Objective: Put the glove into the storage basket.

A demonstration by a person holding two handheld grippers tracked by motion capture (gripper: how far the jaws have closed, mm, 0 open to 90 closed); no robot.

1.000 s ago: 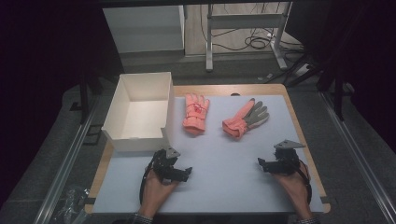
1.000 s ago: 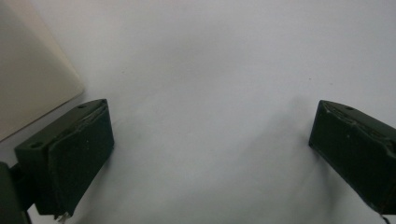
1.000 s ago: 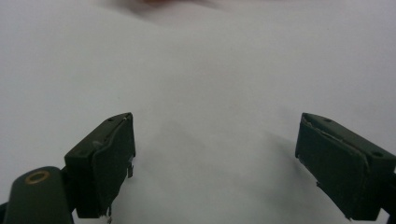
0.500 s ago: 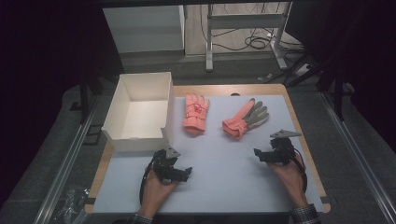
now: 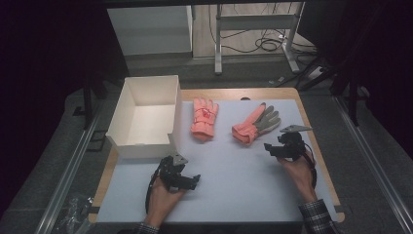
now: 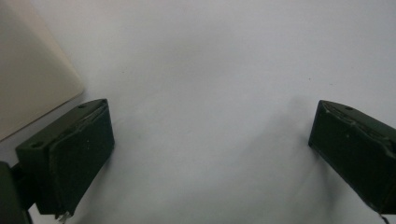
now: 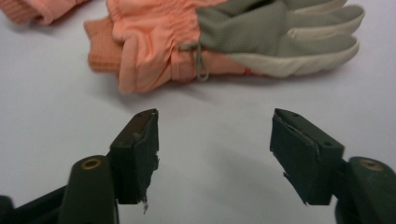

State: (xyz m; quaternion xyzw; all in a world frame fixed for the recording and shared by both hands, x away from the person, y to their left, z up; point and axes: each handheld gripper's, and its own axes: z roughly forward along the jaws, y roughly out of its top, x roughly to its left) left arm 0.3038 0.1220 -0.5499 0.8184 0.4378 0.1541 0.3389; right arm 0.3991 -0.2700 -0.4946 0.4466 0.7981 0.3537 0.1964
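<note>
The right gripper point(image 5: 271, 146) hangs just short of the grey-palmed glove point(image 5: 254, 124), its jaws aimed at the cuff end. In the right gripper view that gripper point(image 7: 215, 135) has its jaws apart with only bare table point(image 7: 56, 140) between them; they have just been closing, and nothing is caught in them. The glove point(image 7: 224, 42) lies just beyond the jaw tips, not touching them, with its orange ribbed cuff ahead of the left jaw and its grey and cream fingers stretching off past the right jaw. A short grey cord hangs from the glove's wrist, straight ahead of the gap.

The second glove point(image 5: 204, 118), all orange, lies flat farther off to the far left of the right gripper, well apart from the first; its cuff edge point(image 7: 32, 11) peeks in beyond the left jaw in the right gripper view.

The left gripper point(image 5: 194, 178) rests low over the table with its jaws spread wide point(image 6: 210, 126), holding nothing. The white box point(image 5: 146, 117) stands just ahead and to its left, one corner point(image 6: 32, 79) showing beside the left jaw
</note>
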